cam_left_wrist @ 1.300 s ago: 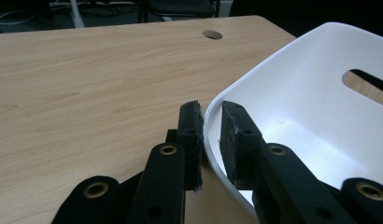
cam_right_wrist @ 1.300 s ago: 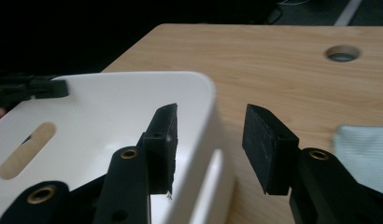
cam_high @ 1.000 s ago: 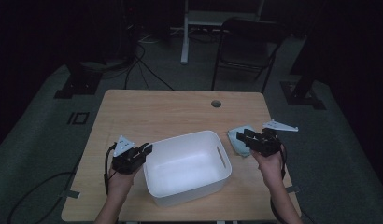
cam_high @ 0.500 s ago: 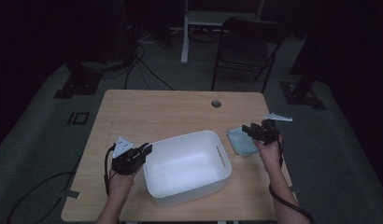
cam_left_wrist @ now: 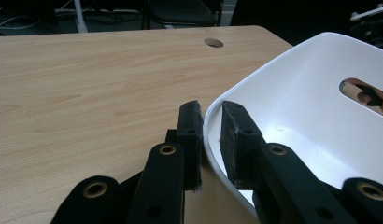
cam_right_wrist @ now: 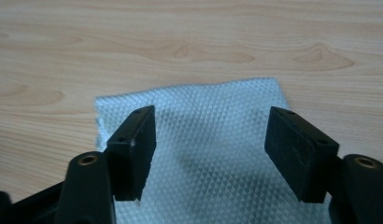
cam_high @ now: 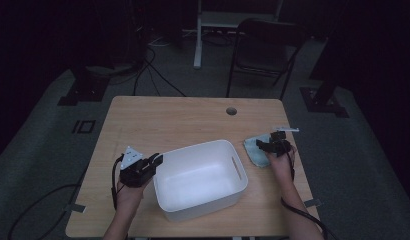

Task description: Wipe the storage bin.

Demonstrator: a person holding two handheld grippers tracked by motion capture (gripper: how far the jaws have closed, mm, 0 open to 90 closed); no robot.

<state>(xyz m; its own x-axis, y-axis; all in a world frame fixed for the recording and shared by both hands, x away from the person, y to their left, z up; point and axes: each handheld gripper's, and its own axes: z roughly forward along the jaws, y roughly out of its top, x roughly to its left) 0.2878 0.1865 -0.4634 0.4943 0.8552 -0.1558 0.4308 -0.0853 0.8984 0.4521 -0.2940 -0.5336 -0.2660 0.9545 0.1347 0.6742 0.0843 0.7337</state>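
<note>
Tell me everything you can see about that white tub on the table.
The white tub is a rounded, rectangular bin, seemingly smooth plastic, with a slot handle in its end wall. It sits upright and empty on the wooden table, near the front edge. The left gripper straddles its rim, one jaw inside and one outside. The pale blue cloth lies just beside it.

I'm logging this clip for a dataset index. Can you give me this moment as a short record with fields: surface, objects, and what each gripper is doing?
surface: wooden table with a round hole
bin: white bin, nothing seen inside, slot handle in its wall
cloth: folded light blue cloth, flat on the table right of the bin
left gripper: jaws clamped on the bin's rim
right gripper: jaws open, poised over the cloth
</note>
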